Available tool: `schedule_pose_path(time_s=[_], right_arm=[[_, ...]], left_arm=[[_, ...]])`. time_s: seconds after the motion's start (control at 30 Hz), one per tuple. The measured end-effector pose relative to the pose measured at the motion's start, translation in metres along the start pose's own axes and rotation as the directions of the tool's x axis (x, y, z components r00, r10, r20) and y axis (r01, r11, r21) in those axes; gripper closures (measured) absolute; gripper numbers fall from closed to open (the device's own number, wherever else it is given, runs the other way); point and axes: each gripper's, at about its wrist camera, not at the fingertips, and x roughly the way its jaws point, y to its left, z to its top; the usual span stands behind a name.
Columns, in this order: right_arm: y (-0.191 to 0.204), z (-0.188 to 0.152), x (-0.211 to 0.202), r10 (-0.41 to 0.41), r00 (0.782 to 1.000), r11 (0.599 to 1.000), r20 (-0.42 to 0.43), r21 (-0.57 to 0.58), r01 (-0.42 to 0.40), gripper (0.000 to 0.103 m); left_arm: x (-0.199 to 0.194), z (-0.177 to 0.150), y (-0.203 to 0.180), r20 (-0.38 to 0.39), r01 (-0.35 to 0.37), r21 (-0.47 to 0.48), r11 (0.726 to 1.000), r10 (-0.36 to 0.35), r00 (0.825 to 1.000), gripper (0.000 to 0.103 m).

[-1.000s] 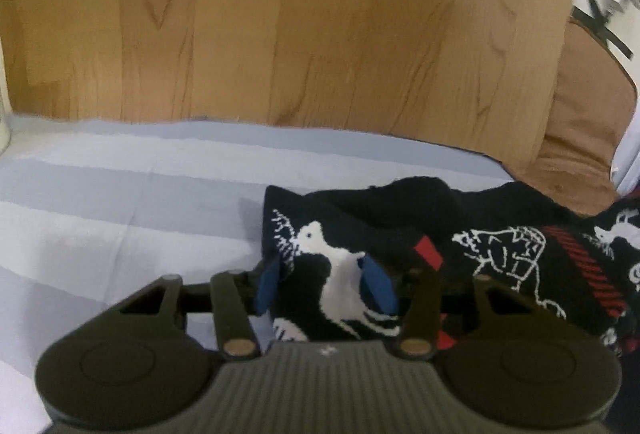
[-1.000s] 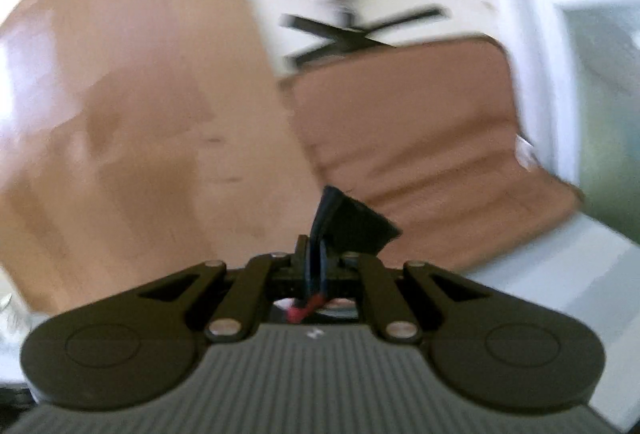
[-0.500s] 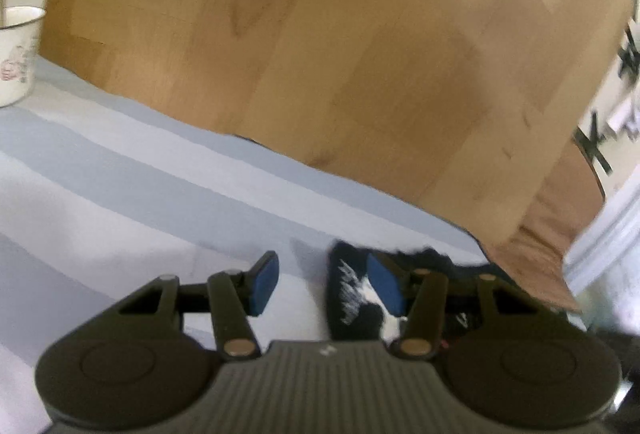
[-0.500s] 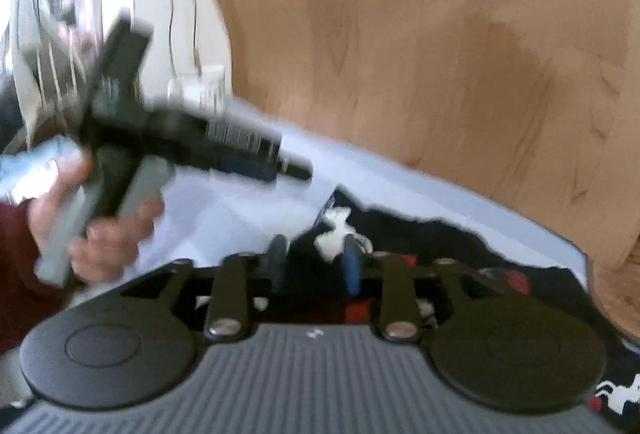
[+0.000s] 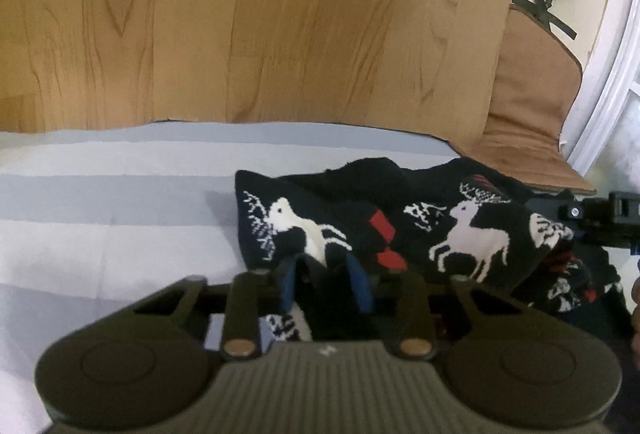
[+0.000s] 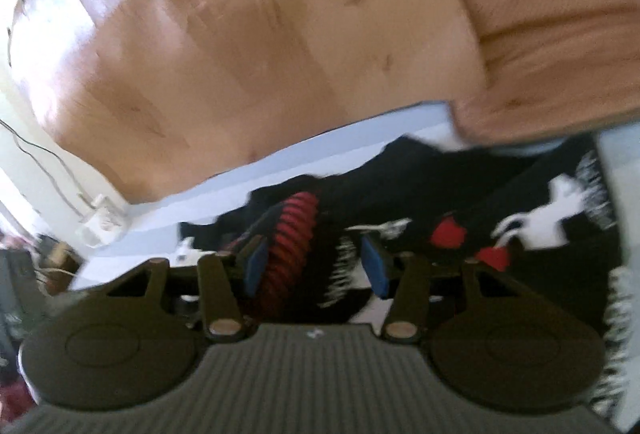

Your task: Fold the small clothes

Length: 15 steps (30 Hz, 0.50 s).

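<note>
A small black knitted garment (image 5: 420,230) with white deer and red marks lies bunched on the striped grey-white cloth (image 5: 100,213). My left gripper (image 5: 326,284) has its blue pads partly closed around a fold at the garment's near left edge. My right gripper (image 6: 316,266) is open, its pads either side of the garment's red ribbed part (image 6: 292,246), low over the fabric. The garment also fills the right of the right wrist view (image 6: 520,218), blurred.
A wooden floor (image 5: 240,13) lies beyond the far edge of the surface. A brown cushion (image 5: 528,81) sits at the far right. A white cup (image 6: 100,226) stands at the left in the right wrist view. The other gripper's black body (image 5: 608,222) shows at right.
My left gripper moved back onto the garment's left edge and its pads narrowed on a fold. My right gripper opened and swung down over the red ribbed part.
</note>
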Motion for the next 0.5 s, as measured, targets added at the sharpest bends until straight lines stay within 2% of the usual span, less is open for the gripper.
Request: schedule_pose_path(time_s=[0.03, 0.07, 0.1, 0.13, 0.17, 0.23, 0.27, 0.33, 0.37, 0.4, 0.43, 0.47, 0.5], right_arm=[[0.002, -0.001, 0.003, 0.017, 1.000, 1.000, -0.014, 0.014, -0.017, 0.051], [0.005, -0.001, 0.009, 0.025, 0.999, 1.000, -0.037, 0.014, -0.025, 0.058], [0.008, -0.001, 0.015, 0.022, 0.998, 1.000, -0.063, -0.003, -0.022, 0.089], [0.016, -0.003, 0.020, -0.009, 0.997, 0.999, -0.083, -0.049, 0.005, 0.090], [0.025, -0.005, 0.018, -0.040, 0.997, 0.995, -0.066, -0.099, 0.033, 0.090], [0.040, -0.010, 0.006, -0.069, 0.998, 0.979, 0.012, -0.193, 0.070, 0.092], [0.048, -0.013, -0.003, -0.094, 0.993, 0.964, 0.069, -0.244, 0.108, 0.092], [0.063, -0.021, -0.014, -0.174, 0.969, 0.906, 0.177, -0.356, 0.228, 0.092], [0.071, -0.030, -0.015, -0.227, 0.947, 0.848, 0.229, -0.431, 0.308, 0.092], [0.074, -0.037, -0.012, -0.254, 0.935, 0.809, 0.246, -0.476, 0.345, 0.092], [0.073, -0.045, -0.005, -0.281, 0.933, 0.779, 0.227, -0.513, 0.359, 0.092], [0.069, -0.052, 0.008, -0.313, 0.934, 0.758, 0.172, -0.547, 0.355, 0.091], [0.065, -0.059, 0.018, -0.338, 0.930, 0.739, 0.146, -0.570, 0.359, 0.087]], left_arm=[[0.000, 0.000, 0.001, 0.002, -0.003, -0.001, 1.000, 0.003, 1.000, 0.082], [-0.001, 0.000, 0.003, 0.003, -0.004, -0.004, 1.000, 0.004, 1.000, 0.084], [-0.001, 0.000, 0.004, 0.006, -0.004, -0.009, 1.000, 0.004, 1.000, 0.085], [-0.002, 0.000, 0.006, 0.010, -0.004, -0.019, 1.000, 0.004, 1.000, 0.086], [-0.005, 0.001, 0.010, 0.016, -0.001, -0.033, 0.999, 0.002, 1.000, 0.087], [-0.009, 0.004, 0.014, 0.041, 0.002, -0.056, 0.998, 0.000, 0.999, 0.087], [-0.012, 0.005, 0.016, 0.061, 0.004, -0.063, 0.998, 0.000, 0.998, 0.091], [-0.016, 0.007, 0.018, 0.102, 0.003, -0.076, 0.997, 0.005, 0.995, 0.092], [-0.017, 0.008, 0.020, 0.108, 0.021, -0.082, 0.996, -0.012, 0.994, 0.092], [-0.016, 0.008, 0.021, 0.102, 0.031, -0.084, 0.996, -0.022, 0.995, 0.092], [-0.011, 0.008, 0.020, 0.086, 0.009, -0.075, 0.997, -0.003, 0.996, 0.092], [-0.004, 0.006, 0.017, 0.061, -0.022, -0.055, 0.998, 0.026, 0.998, 0.092], [0.003, 0.005, 0.014, 0.036, -0.035, -0.039, 0.999, 0.037, 0.999, 0.092]])
